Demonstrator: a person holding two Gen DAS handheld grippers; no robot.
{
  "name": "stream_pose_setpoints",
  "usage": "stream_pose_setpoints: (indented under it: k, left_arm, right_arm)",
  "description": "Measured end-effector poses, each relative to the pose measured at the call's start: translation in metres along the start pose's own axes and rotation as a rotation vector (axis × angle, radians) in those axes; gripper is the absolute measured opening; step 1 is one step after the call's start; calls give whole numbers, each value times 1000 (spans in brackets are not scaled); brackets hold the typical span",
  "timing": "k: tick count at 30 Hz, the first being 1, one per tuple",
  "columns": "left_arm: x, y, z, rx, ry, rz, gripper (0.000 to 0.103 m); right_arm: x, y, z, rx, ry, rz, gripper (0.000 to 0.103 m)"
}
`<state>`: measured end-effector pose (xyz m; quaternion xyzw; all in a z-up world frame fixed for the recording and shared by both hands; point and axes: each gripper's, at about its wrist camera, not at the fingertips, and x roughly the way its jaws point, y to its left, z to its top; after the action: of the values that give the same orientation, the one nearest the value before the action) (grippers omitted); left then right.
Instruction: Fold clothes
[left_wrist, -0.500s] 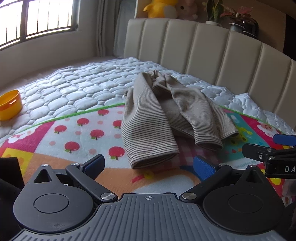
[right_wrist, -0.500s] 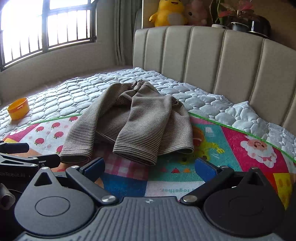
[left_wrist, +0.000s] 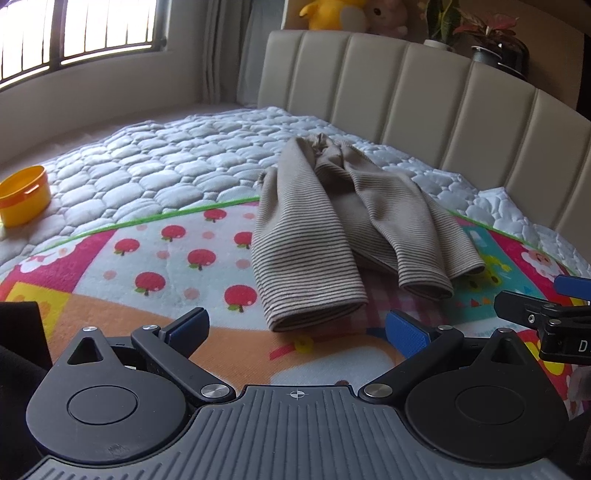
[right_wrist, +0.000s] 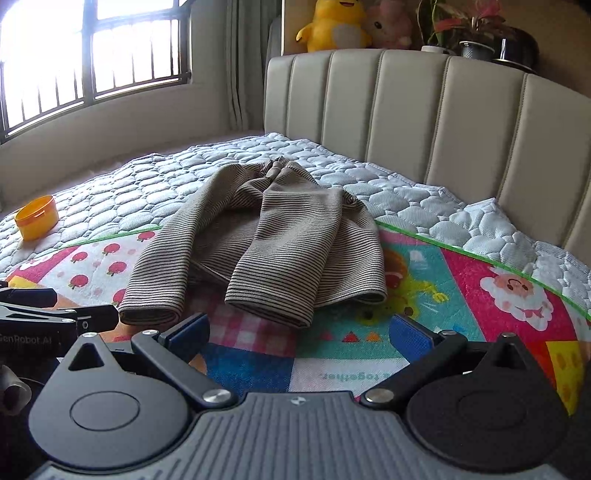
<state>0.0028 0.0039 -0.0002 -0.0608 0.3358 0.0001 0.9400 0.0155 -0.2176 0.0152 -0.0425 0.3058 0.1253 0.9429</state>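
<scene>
Both tongs (left_wrist: 295, 328) (right_wrist: 299, 332) gape empty; striped sweater (left_wrist: 332, 229) lies lengthwise, hem toward them.

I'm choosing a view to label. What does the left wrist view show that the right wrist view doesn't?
Only left wrist: the right tongs at its right edge. Only right wrist: the left tongs at its left edge, and a sheep picture on the mat. Both: the striped sweater with sleeves folded in, the orange tub, the headboard, and each view's own open tongs.

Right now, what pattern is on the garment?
Thin dark horizontal stripes on beige; the garment shows it best in the right wrist view.
</scene>
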Motion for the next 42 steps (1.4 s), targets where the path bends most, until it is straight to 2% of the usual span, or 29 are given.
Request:
stream_pose_setpoints:
  k: [42]
  left_arm:
    - [1,1,1,-13,10,7,103]
  right_arm:
    - [3,5,0,-36,16,5,103]
